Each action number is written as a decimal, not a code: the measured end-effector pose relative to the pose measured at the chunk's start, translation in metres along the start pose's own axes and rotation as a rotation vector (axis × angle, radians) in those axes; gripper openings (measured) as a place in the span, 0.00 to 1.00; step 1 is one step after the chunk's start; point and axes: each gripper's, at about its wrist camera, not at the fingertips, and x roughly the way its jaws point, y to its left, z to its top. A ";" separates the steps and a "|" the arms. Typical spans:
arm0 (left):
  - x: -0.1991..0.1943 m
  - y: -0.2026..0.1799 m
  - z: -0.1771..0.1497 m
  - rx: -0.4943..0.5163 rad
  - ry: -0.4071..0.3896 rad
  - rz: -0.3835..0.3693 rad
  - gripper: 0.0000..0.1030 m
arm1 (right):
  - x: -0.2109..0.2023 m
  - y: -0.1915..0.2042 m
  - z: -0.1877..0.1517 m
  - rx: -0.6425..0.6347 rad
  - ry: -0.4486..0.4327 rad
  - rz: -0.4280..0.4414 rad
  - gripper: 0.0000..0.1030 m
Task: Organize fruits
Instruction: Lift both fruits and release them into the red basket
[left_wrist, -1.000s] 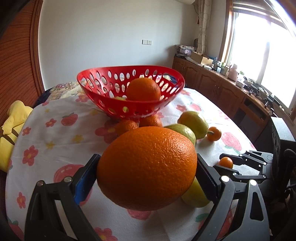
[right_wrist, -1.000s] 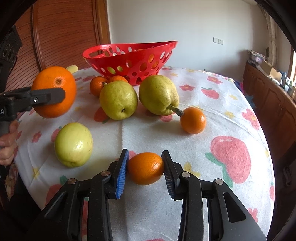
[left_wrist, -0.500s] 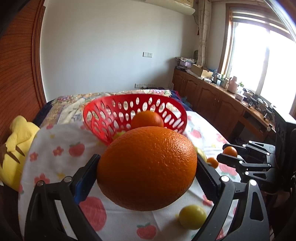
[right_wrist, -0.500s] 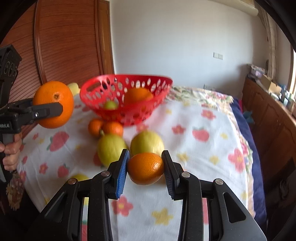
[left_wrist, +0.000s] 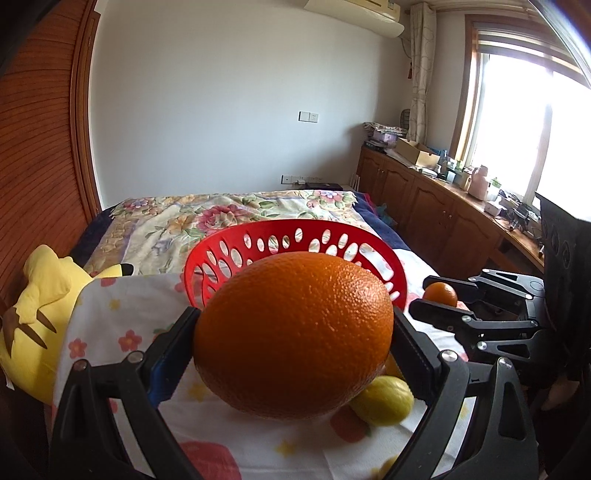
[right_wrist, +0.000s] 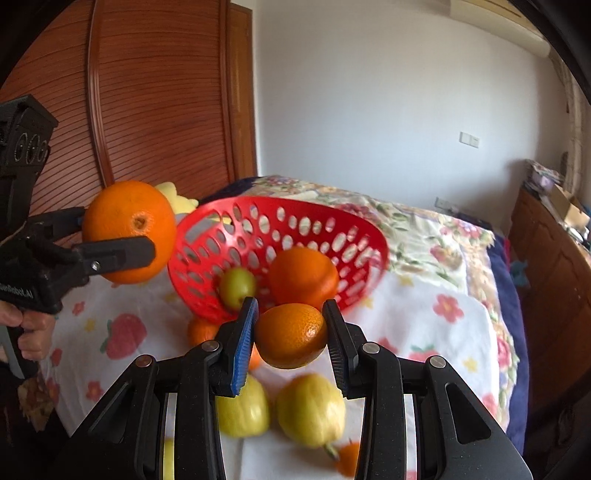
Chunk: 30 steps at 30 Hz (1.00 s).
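My left tongs (left_wrist: 293, 343) clamp a big orange (left_wrist: 291, 336) above the counter, just before the red basket (left_wrist: 295, 236); my right tongs (right_wrist: 290, 332) pinch a small orange (right_wrist: 290, 336) beside its rim.

table in a flowery white cloth (right_wrist: 454, 317). red basket (right_wrist: 332, 218), two pears (right_wrist: 310, 413) and small oranges (right_wrist: 201, 330) on it.

Both black two-finger tongs are up in the air. The left tongs (left_wrist: 293, 339) are clamped on a big round orange (left_wrist: 293, 336), and the right tongs (right_wrist: 290, 338) pinch a smaller orange citrus (right_wrist: 291, 335). A bare hand (right_wrist: 31, 332) grips the left handle.
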 end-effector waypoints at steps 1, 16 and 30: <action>0.003 0.001 0.002 0.003 0.001 0.005 0.93 | 0.006 0.000 0.004 0.001 0.005 0.011 0.35; 0.033 0.011 0.013 0.006 0.027 0.009 0.93 | 0.062 0.003 0.016 0.017 0.098 0.083 0.35; 0.054 0.014 0.013 0.026 0.053 0.016 0.93 | 0.065 0.002 0.011 0.033 0.109 0.060 0.36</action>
